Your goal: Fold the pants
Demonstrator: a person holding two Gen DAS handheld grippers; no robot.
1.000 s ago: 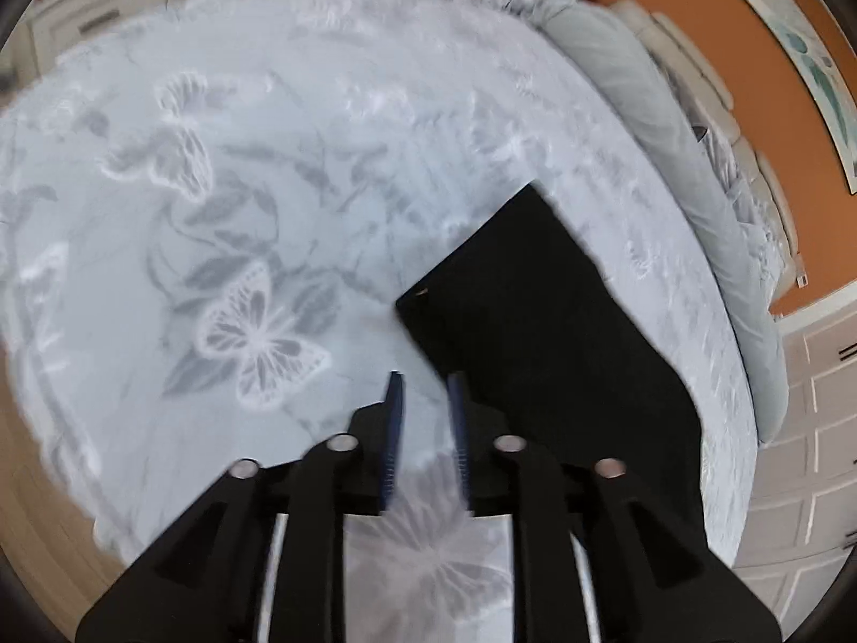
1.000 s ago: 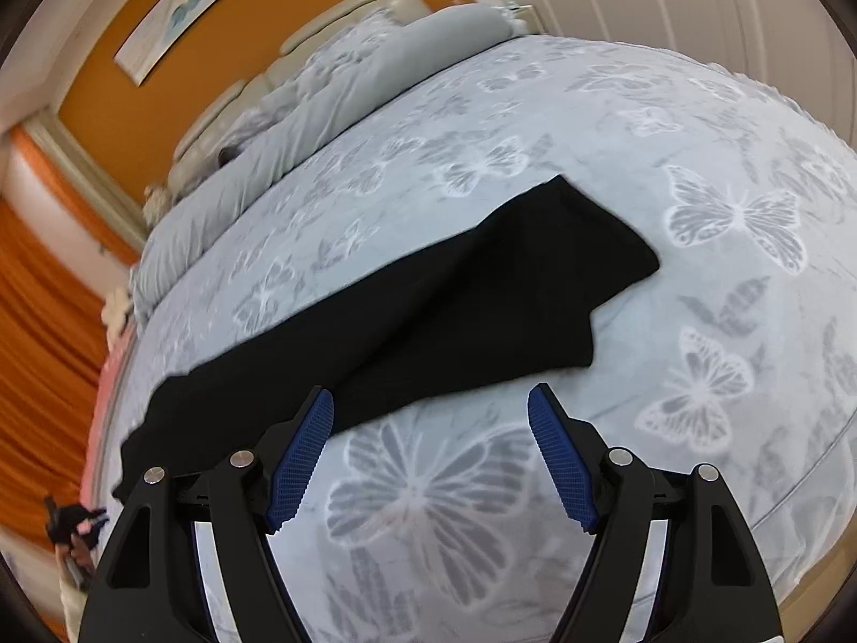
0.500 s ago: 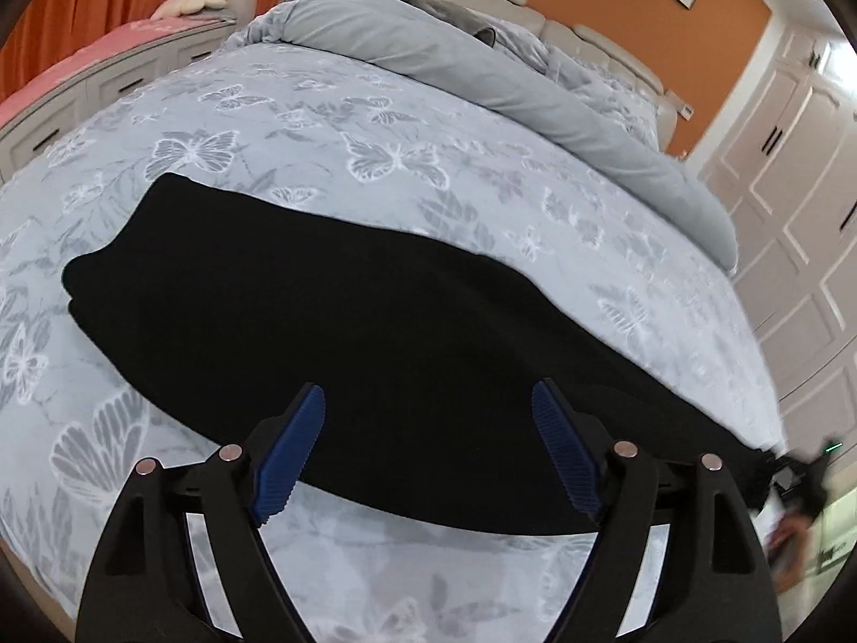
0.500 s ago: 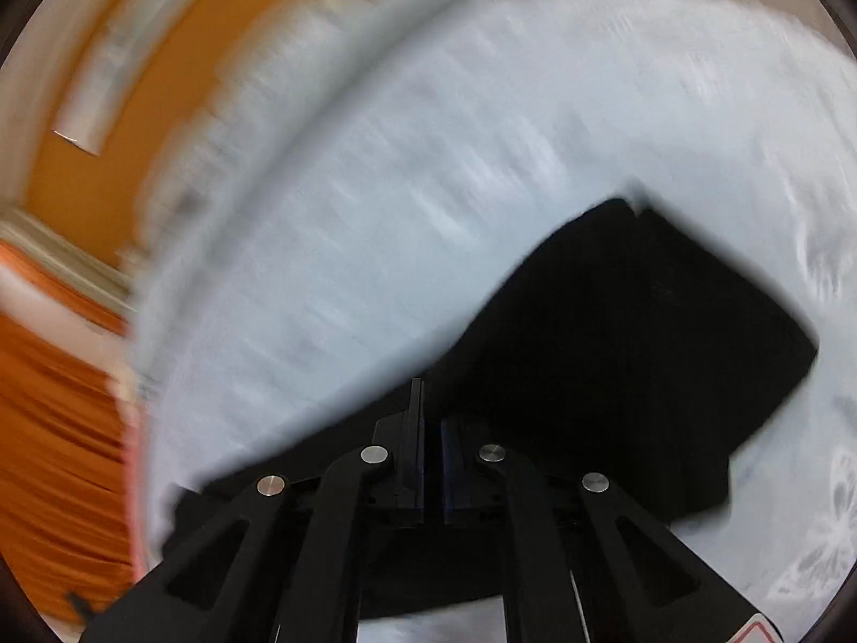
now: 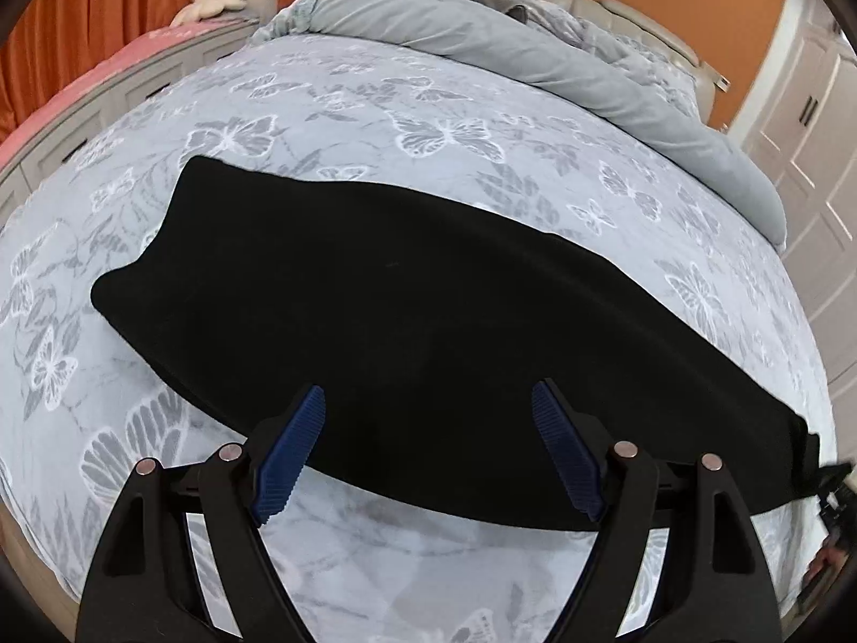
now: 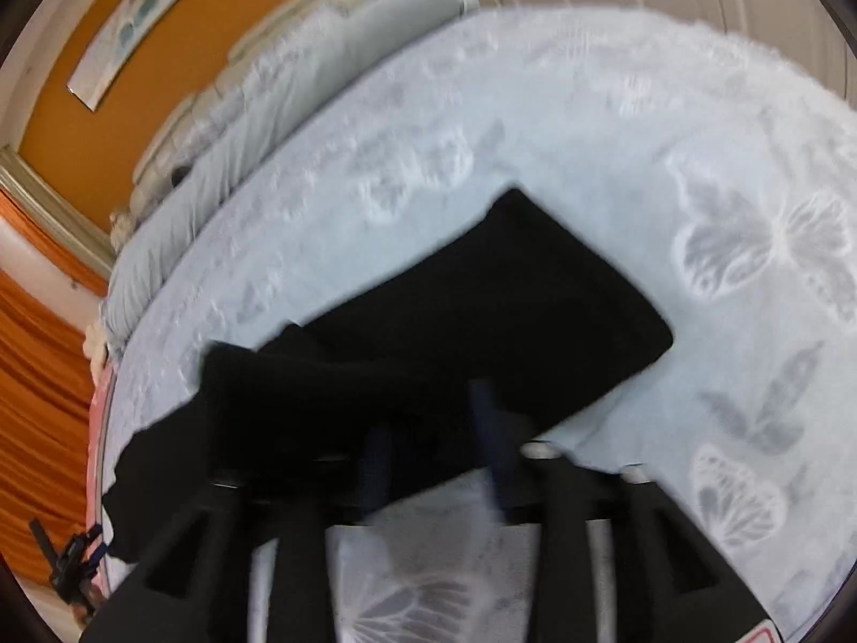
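Pants (image 5: pixel 407 321) lie lengthwise-folded on the bed (image 5: pixel 482 123); cross-folds remain. My left gripper (image 5: pixel 428 450) released, right gripper (image 6: pixel 434 455) too blurred to tell.

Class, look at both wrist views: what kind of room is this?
Most likely a bedroom: black pants lie on a butterfly-print bedspread, with a rolled grey duvet and padded headboard behind.
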